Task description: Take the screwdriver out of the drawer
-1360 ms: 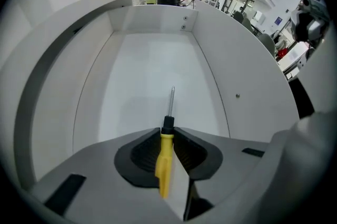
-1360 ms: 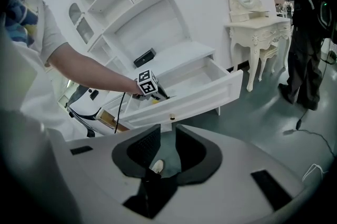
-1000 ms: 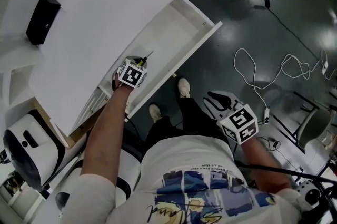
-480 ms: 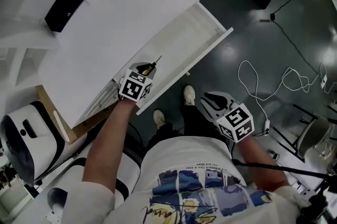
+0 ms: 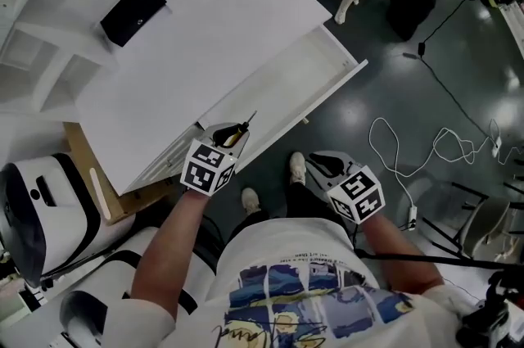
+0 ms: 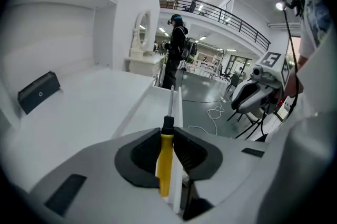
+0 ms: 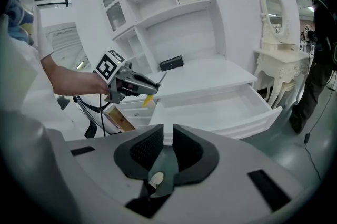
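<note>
The yellow-handled screwdriver with a black collar and thin metal shaft is clamped by its handle in my left gripper, the shaft sticking forward past the jaw tips. I see it held in the air, out of the open white drawer, above the drawer's front panel near its left end. The drawer hangs pulled out under the flat white desk top, where a small black box lies well back, near the shelves. My right gripper hovers apart to the right, over the dark floor, its jaws closing with nothing between them.
</note>
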{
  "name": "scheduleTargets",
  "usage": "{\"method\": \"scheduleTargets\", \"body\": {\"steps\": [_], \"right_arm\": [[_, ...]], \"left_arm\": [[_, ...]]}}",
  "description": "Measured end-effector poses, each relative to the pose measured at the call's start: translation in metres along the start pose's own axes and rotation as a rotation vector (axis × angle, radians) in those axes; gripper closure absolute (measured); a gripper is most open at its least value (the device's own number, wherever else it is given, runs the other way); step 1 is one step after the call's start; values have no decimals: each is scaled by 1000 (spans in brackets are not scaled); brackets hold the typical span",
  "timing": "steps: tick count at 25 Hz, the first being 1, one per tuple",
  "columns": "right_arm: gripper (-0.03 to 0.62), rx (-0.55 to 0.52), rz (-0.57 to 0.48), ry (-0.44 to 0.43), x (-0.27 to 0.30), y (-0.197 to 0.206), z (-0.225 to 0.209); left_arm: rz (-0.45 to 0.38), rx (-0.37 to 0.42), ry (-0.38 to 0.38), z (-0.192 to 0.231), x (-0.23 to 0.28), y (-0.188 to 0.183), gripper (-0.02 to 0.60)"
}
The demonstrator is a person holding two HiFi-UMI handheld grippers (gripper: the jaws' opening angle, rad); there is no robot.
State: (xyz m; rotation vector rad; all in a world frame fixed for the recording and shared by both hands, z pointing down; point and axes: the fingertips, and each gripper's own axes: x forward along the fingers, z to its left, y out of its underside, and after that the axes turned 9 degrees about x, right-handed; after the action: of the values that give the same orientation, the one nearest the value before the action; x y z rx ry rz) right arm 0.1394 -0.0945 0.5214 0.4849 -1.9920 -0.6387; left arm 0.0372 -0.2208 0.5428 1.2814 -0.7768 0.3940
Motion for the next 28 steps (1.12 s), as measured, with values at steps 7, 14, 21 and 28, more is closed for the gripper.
{"method": "scheduleTargets", "body": {"steps": [7, 14, 21, 28], "right_arm": [[530, -43, -23, 38, 3, -1, 37], [545, -74, -55, 59, 4, 0, 77], [551, -92, -70, 71, 7, 8, 114], [554, -104, -79, 83, 6, 17, 138]], "left_arm": [[-106, 4, 15, -30, -68, -2, 497], [-207, 10, 13, -47, -127, -1, 497], [-233, 27, 12, -57, -170, 15, 497], [-245, 40, 20, -69, -195, 27, 497]]}}
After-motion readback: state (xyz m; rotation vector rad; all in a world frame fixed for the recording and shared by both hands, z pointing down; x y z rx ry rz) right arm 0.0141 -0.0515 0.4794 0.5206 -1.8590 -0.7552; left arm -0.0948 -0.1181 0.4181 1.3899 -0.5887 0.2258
